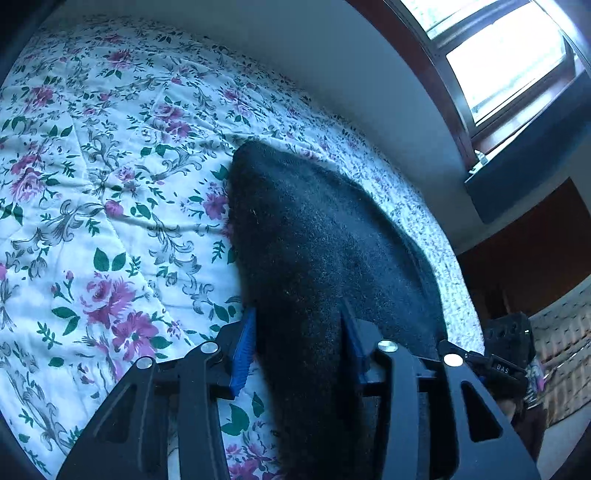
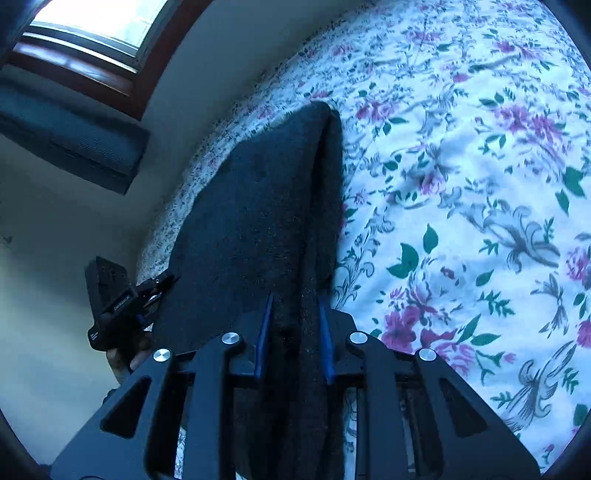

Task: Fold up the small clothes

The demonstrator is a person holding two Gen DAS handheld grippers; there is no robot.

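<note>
1. In the left wrist view, a floral bedspread (image 1: 110,184) fills the left side, white with pink flowers and green leaves.
2. In the middle, a dark fuzzy garment (image 1: 314,240) runs from the near edge out over the bedspread, tapering to a rounded far end.
3. The left gripper (image 1: 299,343) pinches the near part of this garment between its blue pads (image 1: 243,350).
4. At the right edge of that view, the right gripper (image 1: 498,365) holds the garment's other side; a window (image 1: 506,62) sits far right, above.
5. In the right wrist view, the window (image 2: 96,22) is far left, and the left gripper (image 2: 147,295) shows at the garment's left edge, near the wall.
6. In the centre, the right gripper (image 2: 295,339) is pressed onto a thick fold of the garment (image 2: 266,206).
7. The bedspread (image 2: 461,184) covers the right side.
</note>
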